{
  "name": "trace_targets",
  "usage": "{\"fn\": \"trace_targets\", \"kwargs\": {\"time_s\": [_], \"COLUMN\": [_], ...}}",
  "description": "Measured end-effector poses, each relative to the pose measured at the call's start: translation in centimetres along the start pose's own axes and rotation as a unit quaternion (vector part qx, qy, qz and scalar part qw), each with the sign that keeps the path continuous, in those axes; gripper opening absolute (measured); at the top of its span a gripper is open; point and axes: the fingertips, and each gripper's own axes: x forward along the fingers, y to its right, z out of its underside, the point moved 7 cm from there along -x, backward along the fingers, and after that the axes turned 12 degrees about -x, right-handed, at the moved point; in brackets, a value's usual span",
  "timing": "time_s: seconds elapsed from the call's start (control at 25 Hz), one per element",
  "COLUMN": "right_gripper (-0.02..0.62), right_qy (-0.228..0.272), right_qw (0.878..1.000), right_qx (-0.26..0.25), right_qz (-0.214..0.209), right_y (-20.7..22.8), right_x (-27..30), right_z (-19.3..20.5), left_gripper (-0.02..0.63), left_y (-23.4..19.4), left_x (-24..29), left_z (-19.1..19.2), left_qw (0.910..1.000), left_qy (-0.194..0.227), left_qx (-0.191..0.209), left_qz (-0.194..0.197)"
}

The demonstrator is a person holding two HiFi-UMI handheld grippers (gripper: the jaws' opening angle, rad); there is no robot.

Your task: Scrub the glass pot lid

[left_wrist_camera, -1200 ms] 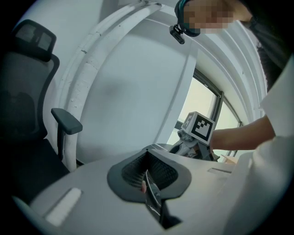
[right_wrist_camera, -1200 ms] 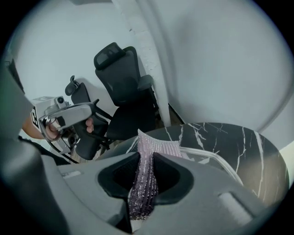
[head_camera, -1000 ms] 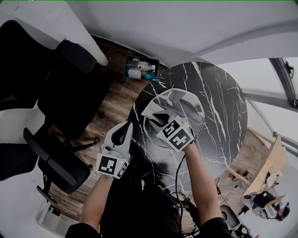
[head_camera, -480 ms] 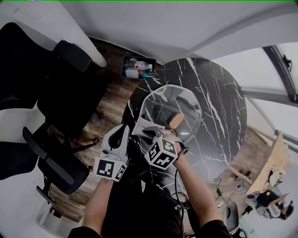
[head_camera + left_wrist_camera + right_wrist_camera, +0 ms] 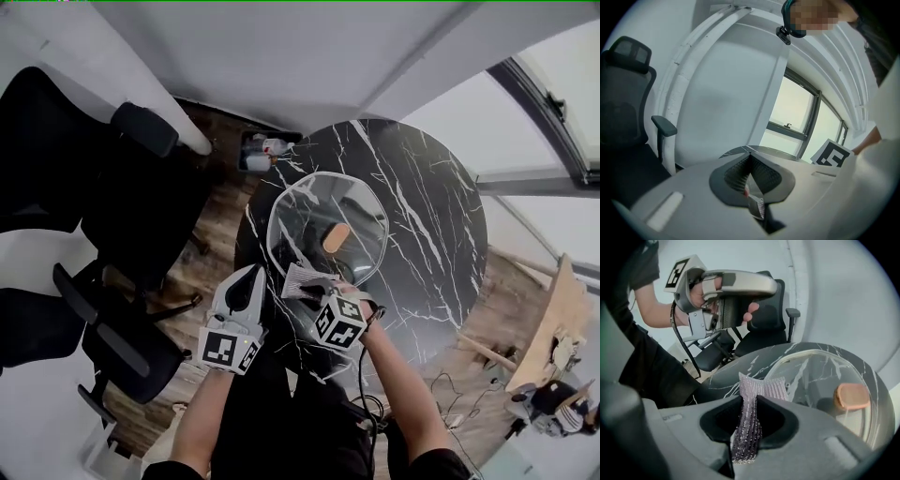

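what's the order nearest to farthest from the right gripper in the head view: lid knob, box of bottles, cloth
1. cloth: clamped in the right gripper, at its tip.
2. lid knob: just ahead, at the middle of the lid.
3. box of bottles: farthest, beyond the lid toward the view's upper left.

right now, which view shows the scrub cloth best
The right gripper view: the purple ribbed scrub cloth sits close up, pinched between that hand-held gripper's jaws, its weave plain. The head view shows it only as a small pale patch at the glass pot lid's near rim. The left gripper view does not show it.
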Motion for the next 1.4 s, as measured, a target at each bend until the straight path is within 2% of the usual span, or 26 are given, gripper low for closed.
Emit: {"fn": "trace_targets", "kwargs": {"time_s": [0.28,0.4,0.48,0.56,0.72,0.8,0.88,0.96,1.08,1.2,1.32,1.4], "right_gripper": [0.087,0.087,0.086,0.083,0.083,0.083,0.083,0.084,0.083,0.083,0.084,0.083], "right_qy": [-0.008,0.032,0.091,0.135,0.210,0.268,0.330,0.380,0.411,0.433,0.440,0.433], "right_qw": [0.999,0.993,0.980,0.967,0.946,0.920,0.881,0.842,0.799,0.759,0.728,0.720], "right_qx": [0.047,0.111,0.175,0.210,0.194,0.176,0.167,0.172,0.187,0.211,0.225,0.231], "right_qz": [-0.011,-0.007,0.017,0.055,0.155,0.226,0.294,0.343,0.396,0.438,0.475,0.490], "right_y": [-1.6,-1.3,0.2,1.4,1.0,0.1,-1.3,-3.1,-6.2,-9.1,-11.6,-12.7], "right_x": [-3.0,-5.9,-9.3,-13.2,-21.7,-26.3,-30.2,-32.6,-34.0,-34.5,-34.4,-33.8], "right_z": [6.3,8.3,9.1,9.7,9.4,8.1,6.6,5.5,4.6,4.3,4.2,4.3], "left_gripper": [0.002,0.002,0.002,0.002,0.002,0.002,0.002,0.002,0.002,0.002,0.002,0.002], "left_y": [5.5,8.2,9.6,11.3,15.6,18.0,20.4,22.4,25.4,26.7,26.7,26.5], "left_x": [-1.1,-1.5,-1.5,-1.4,-1.4,-1.4,-1.7,-2.5,-4.4,-6.3,-7.3,-7.6], "left_z": [-0.5,-0.5,-0.6,-0.8,-2.0,-3.7,-5.2,-6.1,-7.4,-7.1,-5.7,-4.7], "left_qw": [0.9996,0.9988,0.9983,0.9980,0.9965,0.9953,0.9939,0.9917,0.9882,0.9865,0.9877,0.9888], "left_qy": [-0.005,-0.010,-0.011,-0.014,-0.019,-0.001,0.025,0.046,0.065,0.072,0.061,0.056], "left_qx": [0.019,0.039,0.047,0.049,0.068,0.082,0.089,0.098,0.114,0.121,0.122,0.119], "left_qz": [0.019,0.028,0.033,0.036,0.046,0.053,0.060,0.069,0.078,0.084,0.076,0.072]}}
